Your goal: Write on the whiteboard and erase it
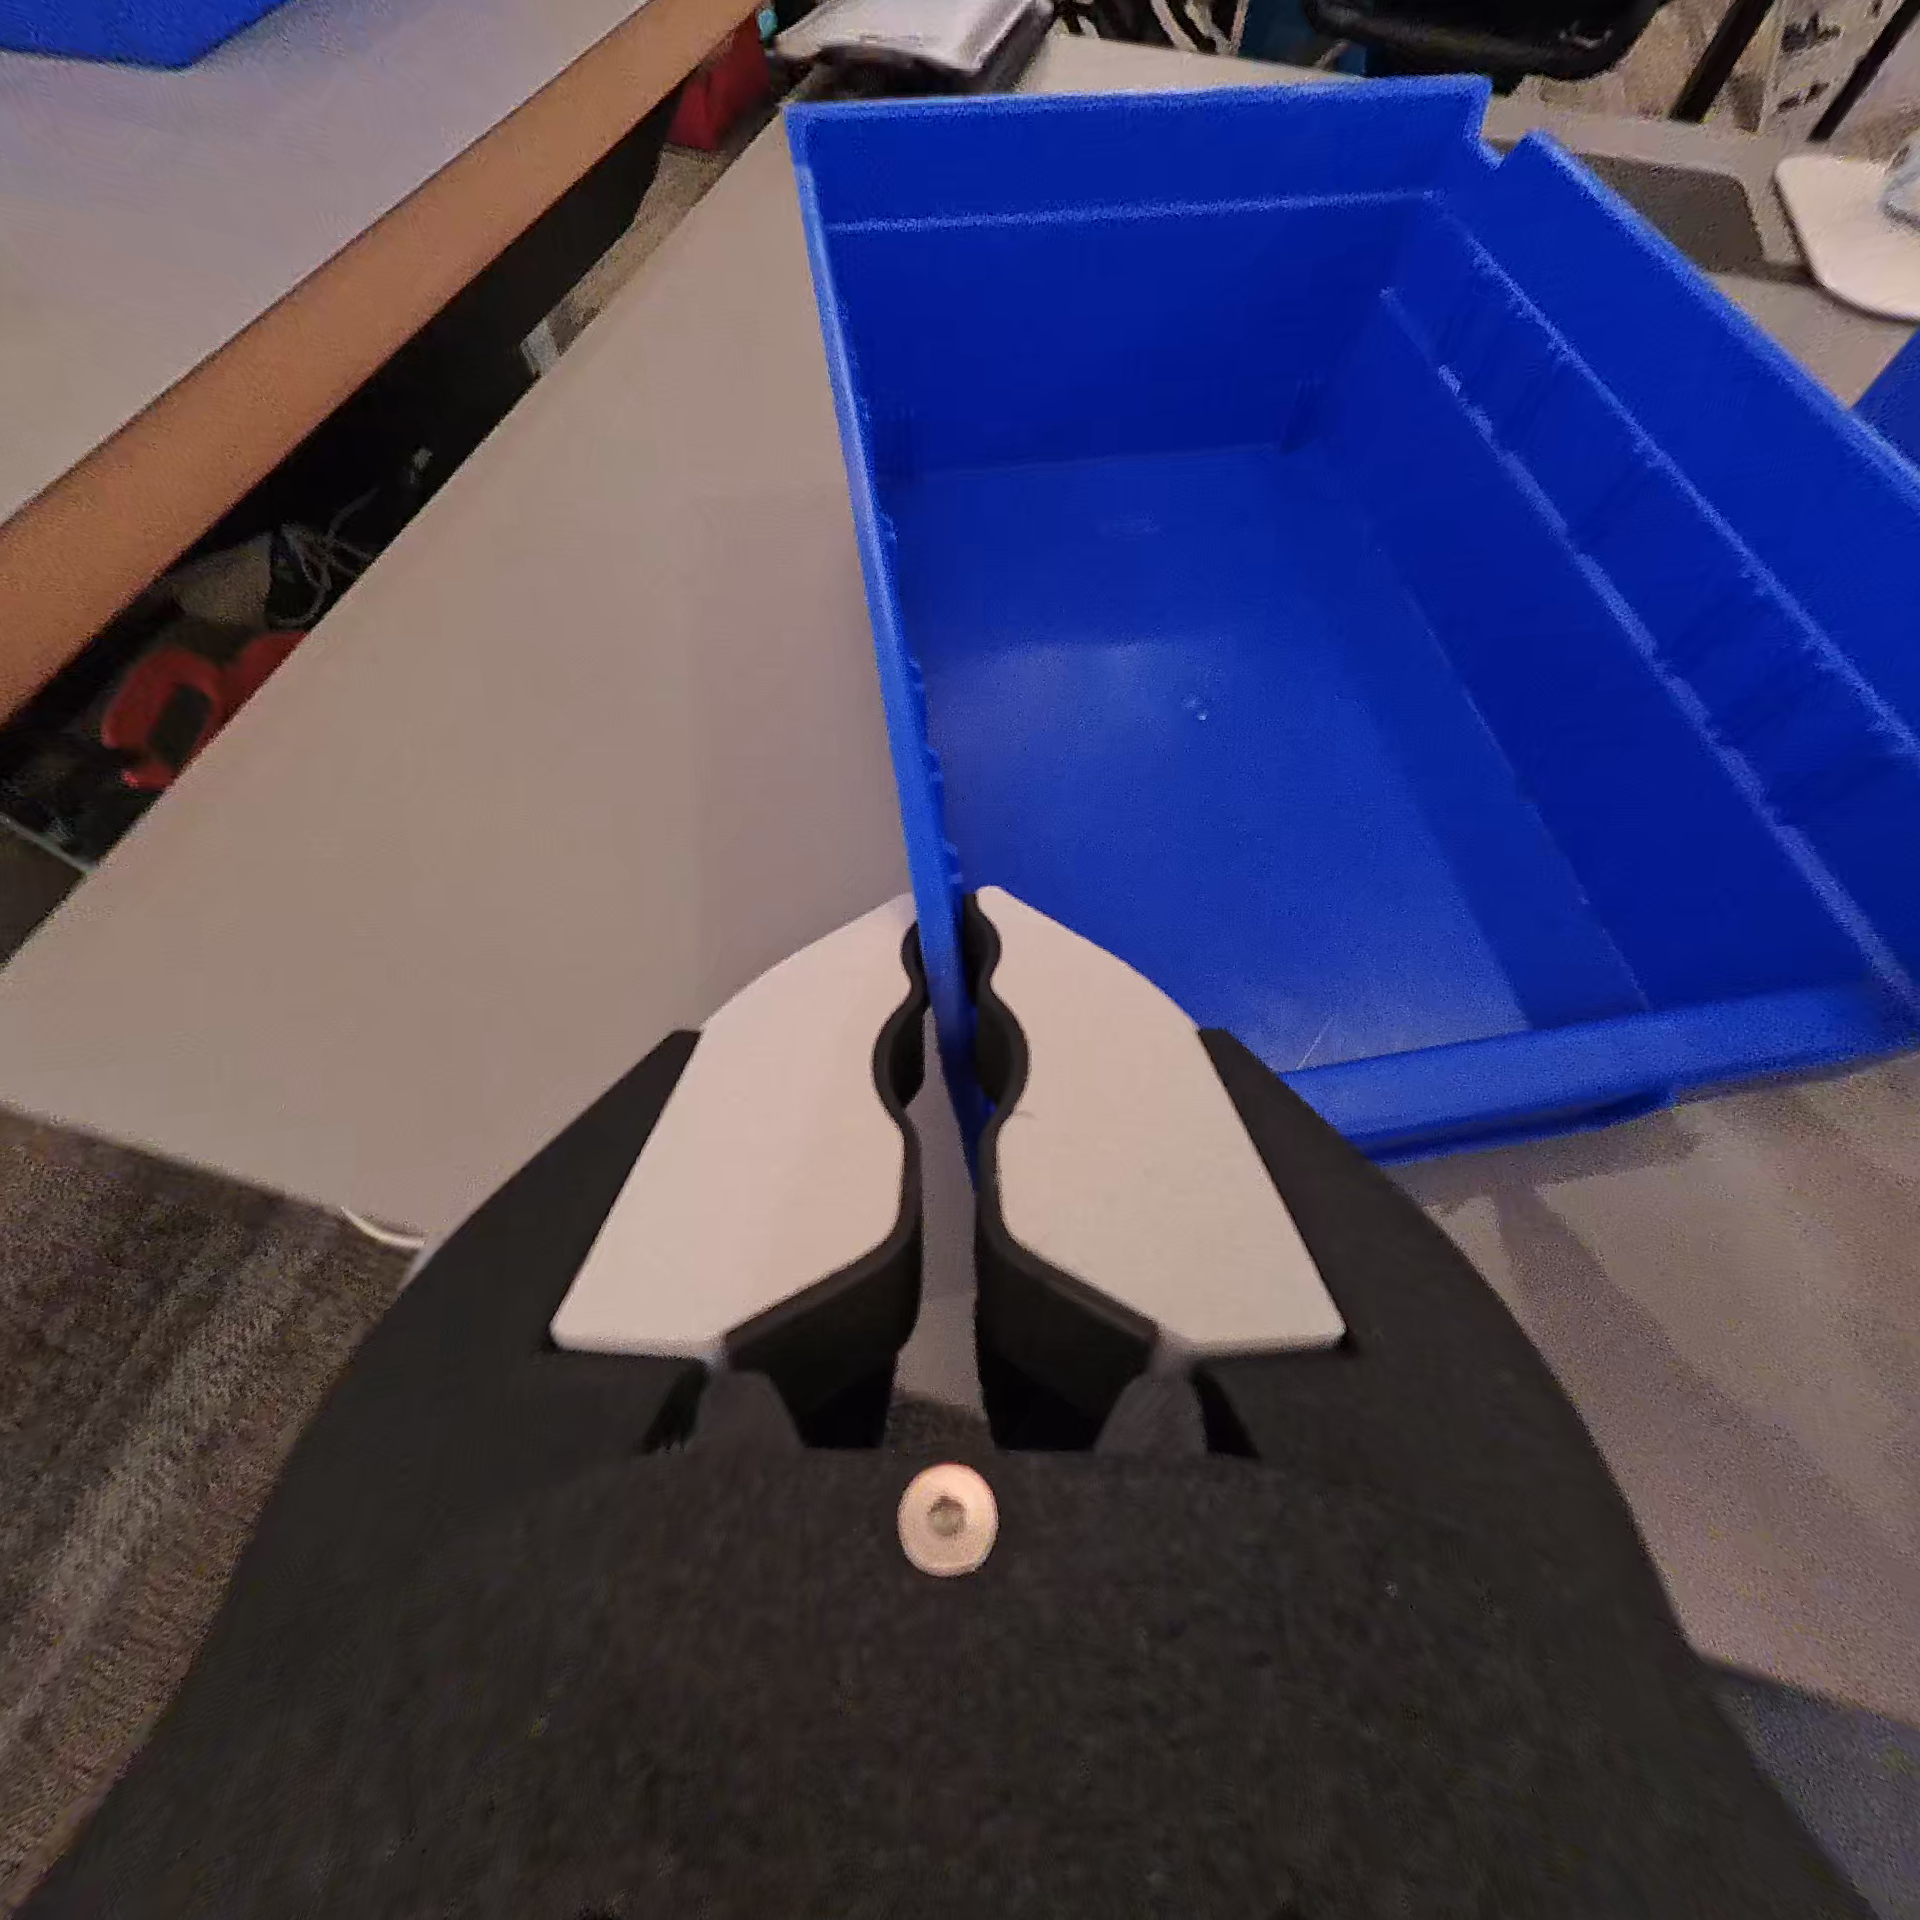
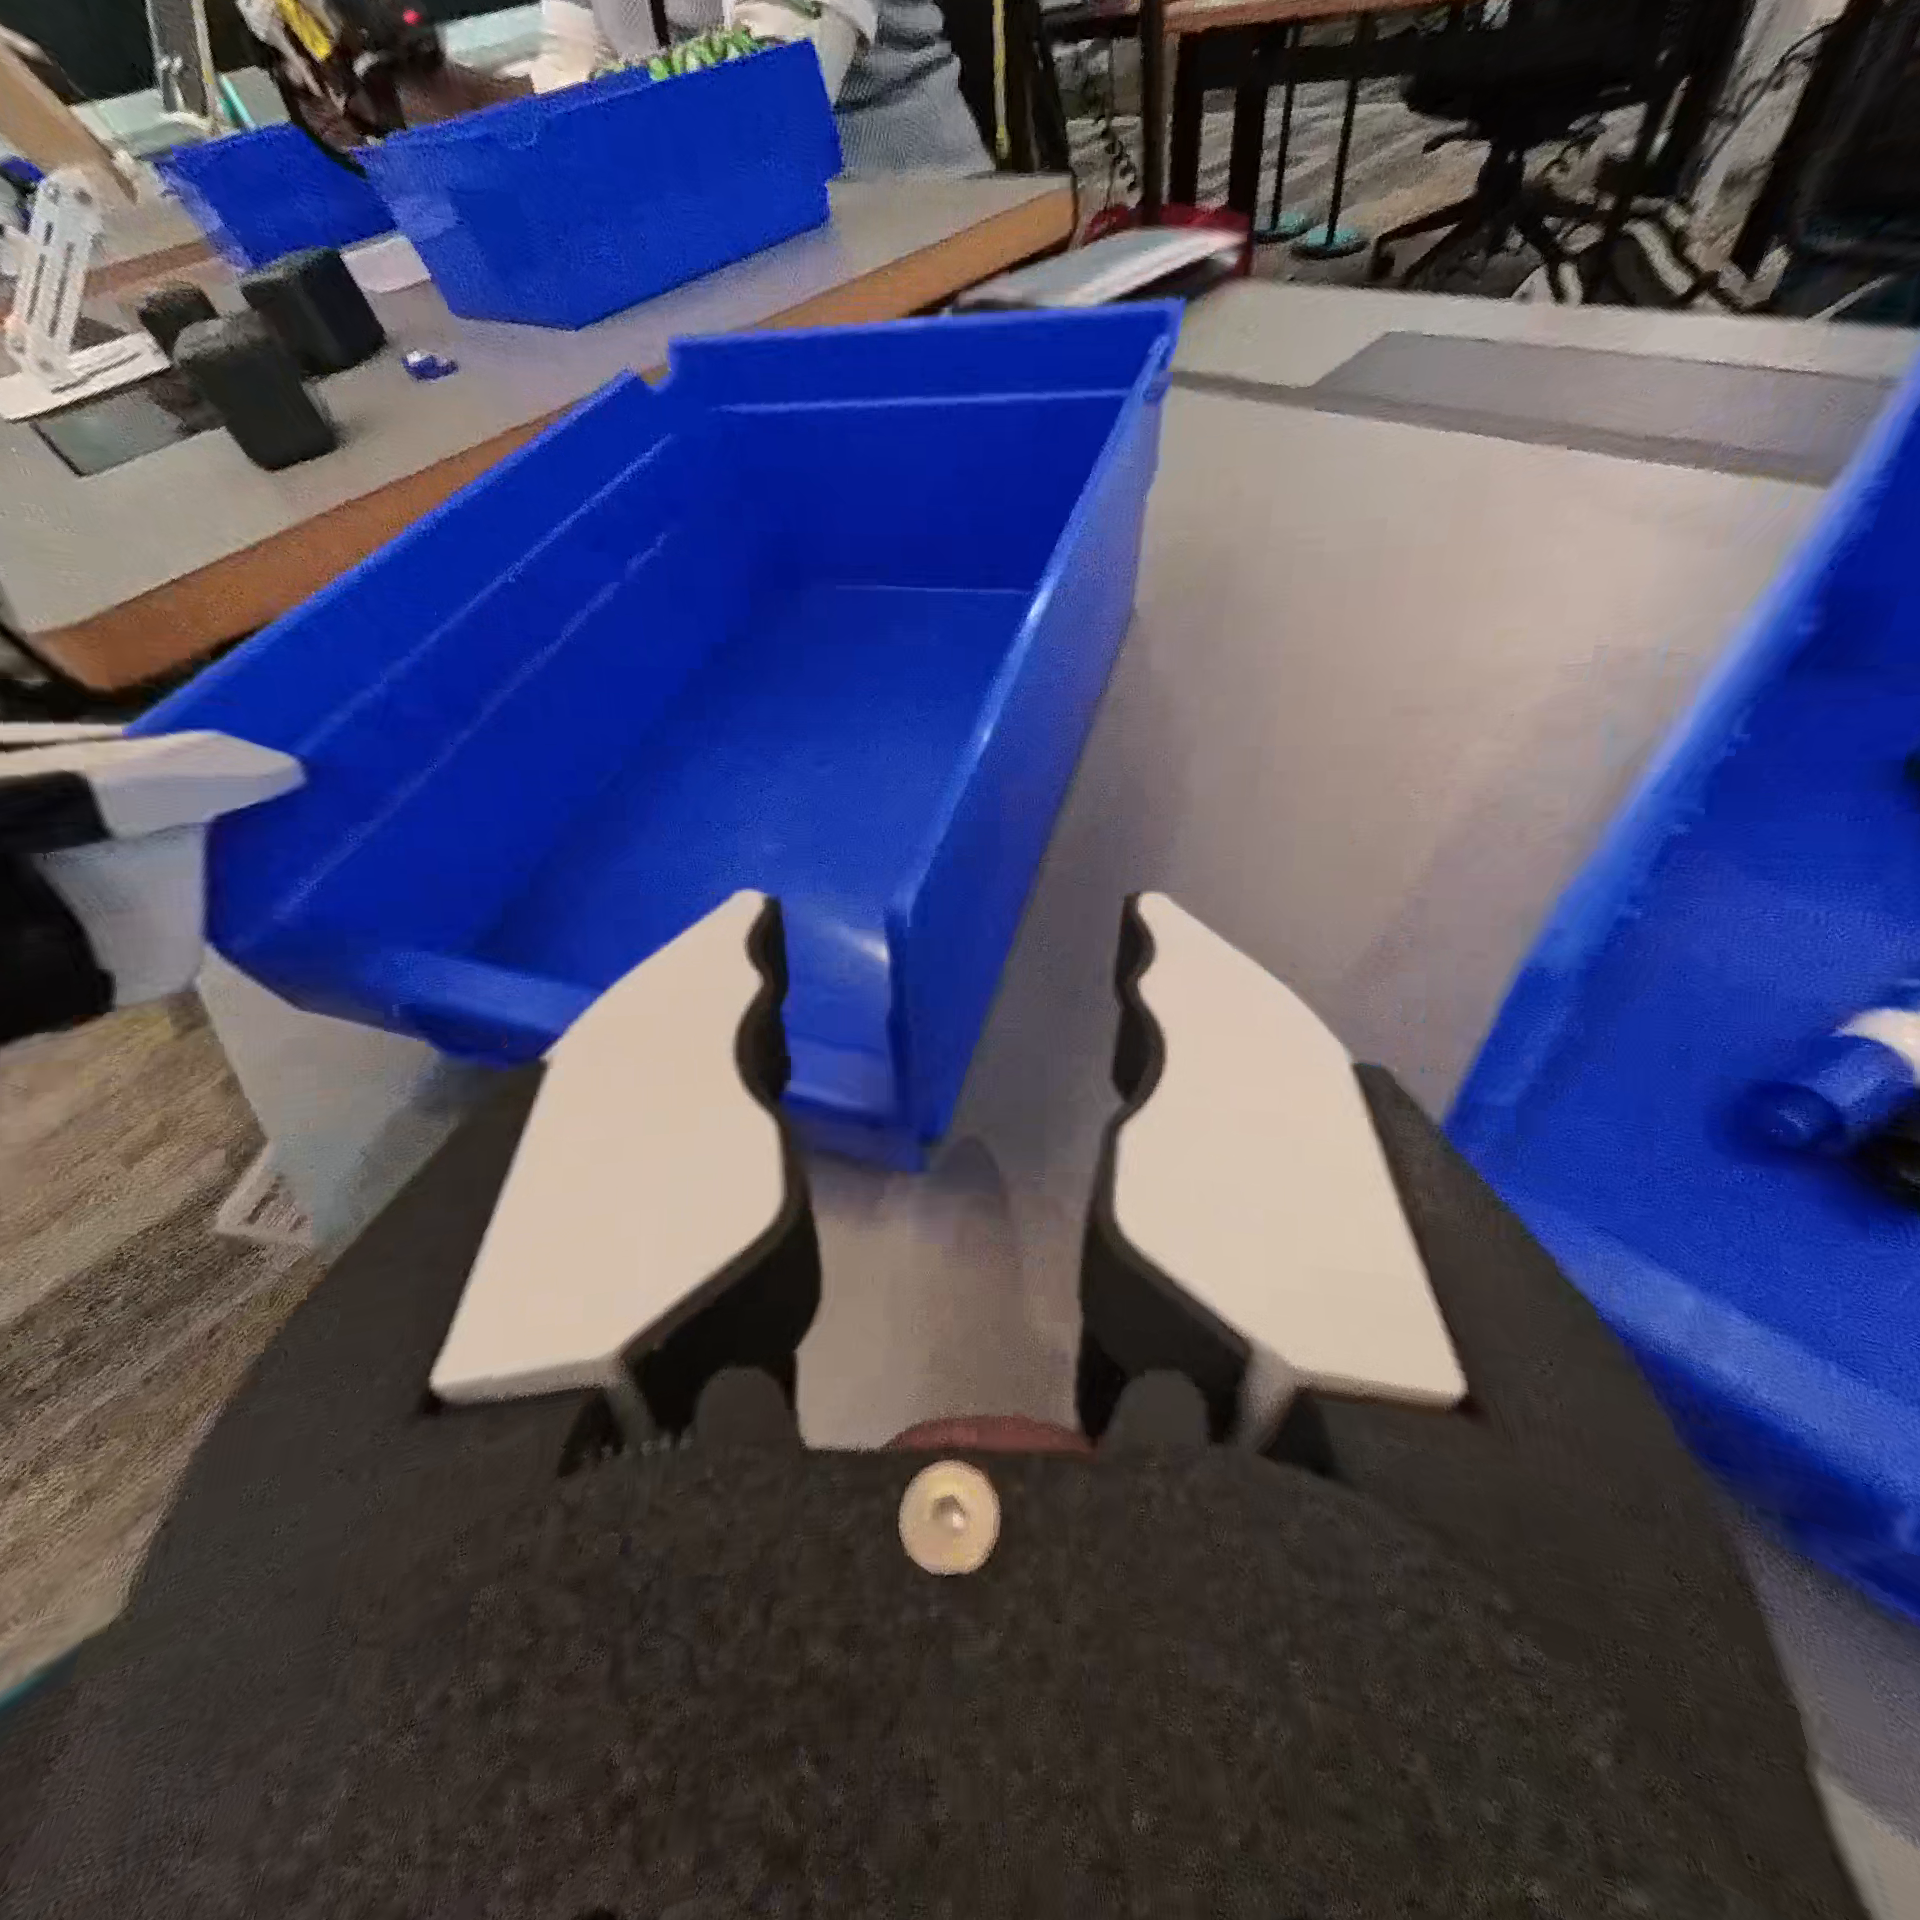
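Two tongs on one blue bin [image 1: 1299, 665] sitting on the grey worktop [image 1: 582, 727] — left tongs [image 1: 948, 935] clenched on the bin's near-left wall at about 6 o'clock, right tongs [image 2: 948, 935] spread apart around its near-right corner. Second blue bin [image 2: 1704, 1039] off at 3 o'clock in the right wrist view. Whiteboard isn't visible in either view.

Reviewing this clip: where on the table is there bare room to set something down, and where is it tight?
Bare grey table lies left of the blue bin, out to the table edge. The bin itself is empty. Another strip of table runs between this bin and the second blue bin. Tight spots: the near corners, with the left gripper shut on the bin's wall and the right gripper open around the other.
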`<move>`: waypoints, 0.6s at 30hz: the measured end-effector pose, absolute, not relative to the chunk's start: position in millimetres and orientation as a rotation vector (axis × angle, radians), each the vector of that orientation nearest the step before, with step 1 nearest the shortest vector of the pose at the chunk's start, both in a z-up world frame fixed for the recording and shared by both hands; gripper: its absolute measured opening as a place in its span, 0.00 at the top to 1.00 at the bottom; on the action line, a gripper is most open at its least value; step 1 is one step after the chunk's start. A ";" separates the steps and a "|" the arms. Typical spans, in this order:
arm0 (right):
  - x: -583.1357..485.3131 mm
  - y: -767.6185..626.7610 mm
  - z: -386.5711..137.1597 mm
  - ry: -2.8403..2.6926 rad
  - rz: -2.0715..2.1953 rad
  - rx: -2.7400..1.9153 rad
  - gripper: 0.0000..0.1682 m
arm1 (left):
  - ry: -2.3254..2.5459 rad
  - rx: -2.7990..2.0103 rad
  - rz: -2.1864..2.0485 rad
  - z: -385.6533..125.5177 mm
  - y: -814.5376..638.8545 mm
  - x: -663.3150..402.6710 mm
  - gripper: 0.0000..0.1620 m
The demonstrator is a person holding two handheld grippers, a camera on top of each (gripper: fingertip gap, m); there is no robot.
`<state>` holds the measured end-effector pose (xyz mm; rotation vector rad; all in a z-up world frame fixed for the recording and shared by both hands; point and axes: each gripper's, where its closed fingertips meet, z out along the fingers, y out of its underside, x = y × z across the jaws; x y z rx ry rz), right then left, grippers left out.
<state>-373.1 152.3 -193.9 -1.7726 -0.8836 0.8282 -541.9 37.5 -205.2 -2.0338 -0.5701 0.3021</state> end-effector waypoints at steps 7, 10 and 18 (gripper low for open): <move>-374.7 136.0 -192.2 -0.984 0.597 -1.788 0.97 | -0.563 -1.971 0.354 -188.8 1.4 -511.1 0.98; -365.6 131.8 -156.2 -0.950 0.644 -1.755 0.97 | -0.558 -1.860 0.366 -149.9 -5.1 -499.2 0.98; -251.4 171.5 3.6 -0.686 0.578 -1.435 0.97 | -0.266 -1.548 0.337 6.4 63.5 -401.9 0.97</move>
